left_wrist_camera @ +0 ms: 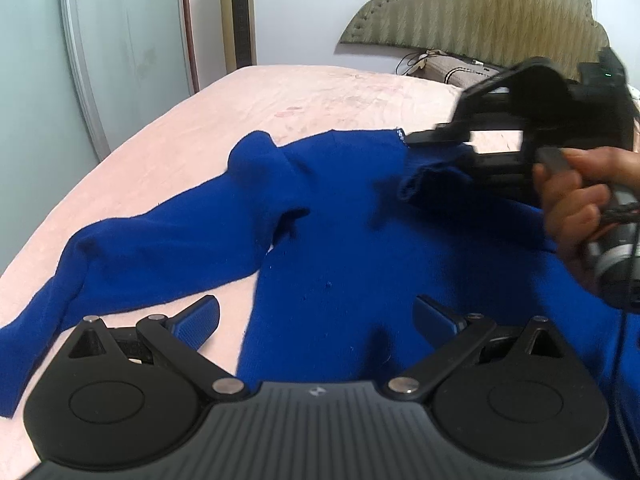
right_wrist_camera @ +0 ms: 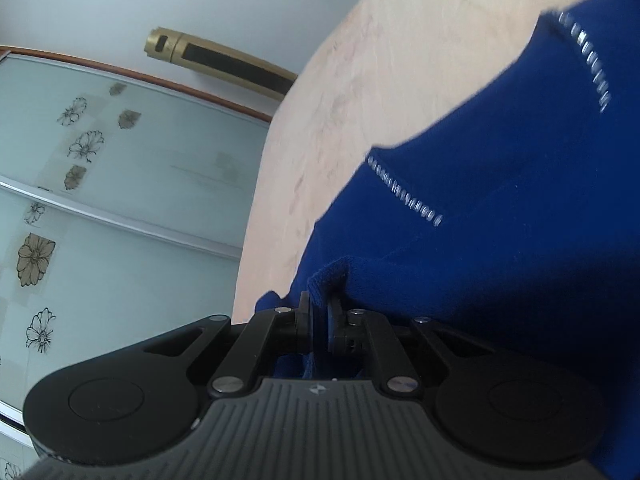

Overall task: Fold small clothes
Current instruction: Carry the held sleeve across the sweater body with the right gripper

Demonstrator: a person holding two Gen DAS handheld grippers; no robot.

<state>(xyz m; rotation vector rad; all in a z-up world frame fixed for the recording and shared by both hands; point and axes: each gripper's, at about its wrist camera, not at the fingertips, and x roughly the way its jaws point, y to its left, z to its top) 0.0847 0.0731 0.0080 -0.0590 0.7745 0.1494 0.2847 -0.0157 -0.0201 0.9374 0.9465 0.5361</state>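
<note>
A royal-blue knit sweater lies spread on the pink bedspread, one sleeve stretched to the left. My left gripper hovers open over the sweater's lower body, nothing between its blue pads. My right gripper, held by a hand, comes in from the right above the sweater's far edge. In the right wrist view, the right gripper is shut on a bunched fold of the blue sweater, which carries rows of small silver beads.
The bed's left edge drops off toward a glass wardrobe door with flower prints. A gold tower fan stands by the wall. A padded headboard and a bedside table with cables lie at the back right.
</note>
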